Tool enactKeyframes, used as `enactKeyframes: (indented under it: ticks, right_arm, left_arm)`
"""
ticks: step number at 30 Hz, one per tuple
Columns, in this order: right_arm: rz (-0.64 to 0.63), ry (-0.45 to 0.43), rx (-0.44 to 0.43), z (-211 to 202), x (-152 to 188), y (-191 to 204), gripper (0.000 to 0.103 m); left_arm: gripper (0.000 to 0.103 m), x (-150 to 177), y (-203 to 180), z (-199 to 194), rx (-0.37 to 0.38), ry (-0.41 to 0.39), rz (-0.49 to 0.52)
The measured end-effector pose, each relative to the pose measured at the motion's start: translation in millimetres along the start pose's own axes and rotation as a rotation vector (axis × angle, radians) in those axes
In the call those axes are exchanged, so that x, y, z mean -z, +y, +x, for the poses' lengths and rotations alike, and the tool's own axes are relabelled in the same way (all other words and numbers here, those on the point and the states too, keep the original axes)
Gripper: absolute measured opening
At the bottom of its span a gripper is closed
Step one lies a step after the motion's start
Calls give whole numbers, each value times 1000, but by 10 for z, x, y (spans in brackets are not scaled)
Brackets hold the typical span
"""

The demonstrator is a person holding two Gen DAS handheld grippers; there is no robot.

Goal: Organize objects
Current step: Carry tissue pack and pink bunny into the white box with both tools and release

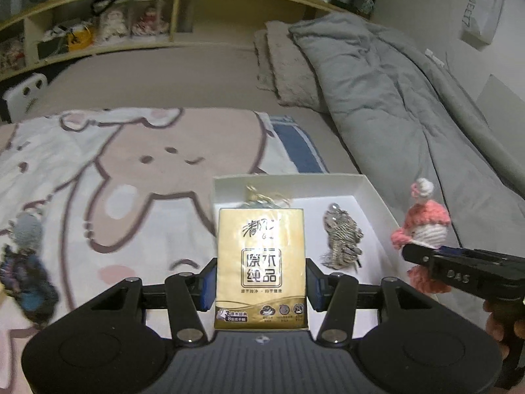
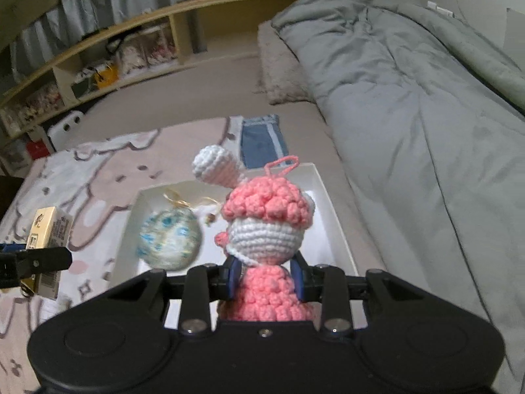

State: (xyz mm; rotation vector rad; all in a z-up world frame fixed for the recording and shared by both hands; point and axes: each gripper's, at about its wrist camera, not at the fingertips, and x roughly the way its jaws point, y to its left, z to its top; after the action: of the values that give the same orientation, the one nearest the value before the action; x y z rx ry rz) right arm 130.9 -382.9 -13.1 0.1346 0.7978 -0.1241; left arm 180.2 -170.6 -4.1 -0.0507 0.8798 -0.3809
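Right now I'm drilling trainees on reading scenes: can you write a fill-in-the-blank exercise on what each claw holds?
1. The left claw is shut on a gold ____ pack.
2. The right claw grips a crochet doll with ____ hair.
3. The white box rests on the ____.
4. In the box, the ball lies ____ of the doll.

Missing: tissue; pink; bed; left

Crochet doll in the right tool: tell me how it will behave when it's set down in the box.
The crochet doll looks soft, so the right tool probably squashes its pink skirt. With a big head above, it may topple in the white box. Yarn should grip, not slip.
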Motion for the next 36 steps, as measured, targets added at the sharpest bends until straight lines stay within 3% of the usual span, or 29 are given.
enactKeyframes:
  ticks: [12,15,16,18,25,27,29,36]
  right_arm:
    - [-30,96,49,410,47,-124,34]
    - [-28,111,63,451,61,-137,40]
    - [-34,106,70,439,58,-141,48]
    - [-38,80,68,381,45,-153,52]
    - [-13,54,53,292,8,-223,47]
    - [-4,56,54,303,7,-241,47]
    - [-5,60,56,323,10,-245,47]
    - [-7,66,56,327,24,-244,47]
  left_arm:
    - [53,168,-353,687,49,115,-3]
    - [53,186,-354,820,56,135,-31]
    - [53,184,-355,856,57,140,-41]
    - [53,176,-345,934,55,150,-64]
    - [53,195,-353,1105,54,181,-138]
    - [54,207,-355,1136,57,187,-159]
    - [70,211,-354,1154,58,203,-155]
    - [71,229,-357,1086,33,216,-86]
